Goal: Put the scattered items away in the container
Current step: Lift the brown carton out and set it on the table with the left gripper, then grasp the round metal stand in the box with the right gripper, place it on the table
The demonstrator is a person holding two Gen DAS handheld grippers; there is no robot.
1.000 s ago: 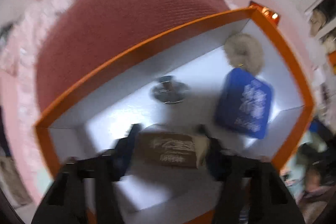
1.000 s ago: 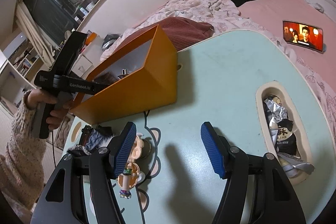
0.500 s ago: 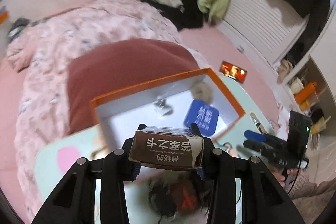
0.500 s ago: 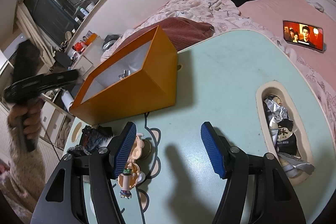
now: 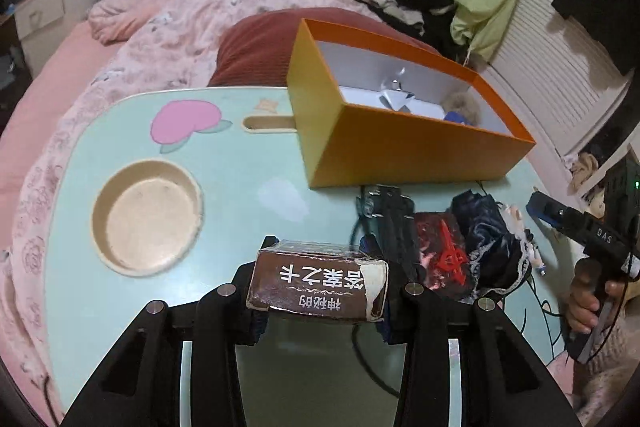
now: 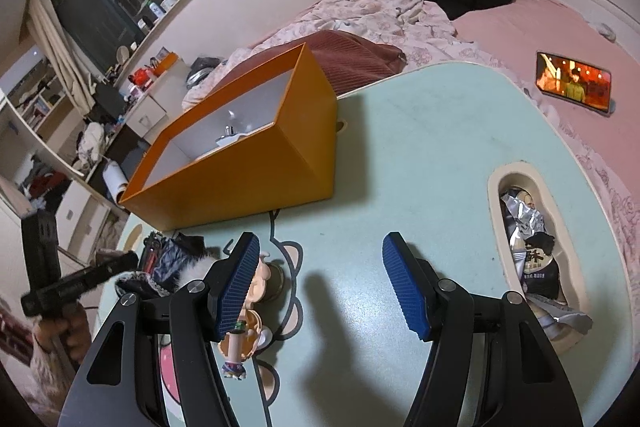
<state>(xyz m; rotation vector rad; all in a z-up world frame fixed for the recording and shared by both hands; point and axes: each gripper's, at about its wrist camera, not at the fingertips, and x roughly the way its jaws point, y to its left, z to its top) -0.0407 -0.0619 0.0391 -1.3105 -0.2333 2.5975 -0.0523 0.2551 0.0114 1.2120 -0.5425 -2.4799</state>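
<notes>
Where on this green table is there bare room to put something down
Bare stretches: between the orange box and the snack-filled oval recess, and around the round recess left of the box. It's crowded in front of the box, where dark fabric and a figurine lie.

box (image 5: 404, 147) floor: mostly hidden by near wall | left fingers (image 5: 372, 247): largely behind brown pack (image 5: 316, 285)

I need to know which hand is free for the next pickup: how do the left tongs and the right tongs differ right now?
The left tongs are shut on a small brown box; the right tongs are open with nothing between them. The left tongs' blue pads are mostly hidden by the box, while the right tongs' pads show fully. Both hang over the mint-green table, near the orange box.
</notes>
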